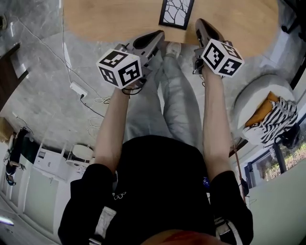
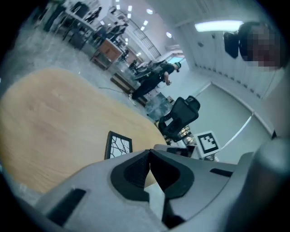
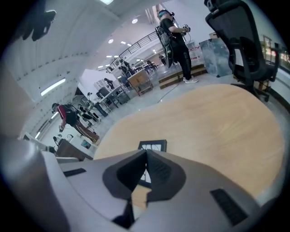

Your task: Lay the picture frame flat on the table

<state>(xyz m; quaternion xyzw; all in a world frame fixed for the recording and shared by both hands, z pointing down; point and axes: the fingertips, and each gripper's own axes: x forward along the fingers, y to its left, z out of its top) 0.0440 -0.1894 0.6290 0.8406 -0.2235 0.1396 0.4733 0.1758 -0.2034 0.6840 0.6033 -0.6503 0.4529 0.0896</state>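
Here, black rectangular picture frame (image 1: 176,13) on wooden table (image 1: 110,21).

No lettering, number or brand legible anywhere. Only coded black-and-white square markers, on the left cube (image 1: 119,68) and the right cube (image 1: 221,57); not readable as text.

Wooden table (image 1: 110,21) along top of head view, grey marble floor (image 1: 43,62) upper left. Black office chair (image 3: 242,41) upper right in right gripper view.

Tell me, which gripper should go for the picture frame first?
Probably right: the right gripper points straight at the picture frame; for the left gripper it sits off to the side.
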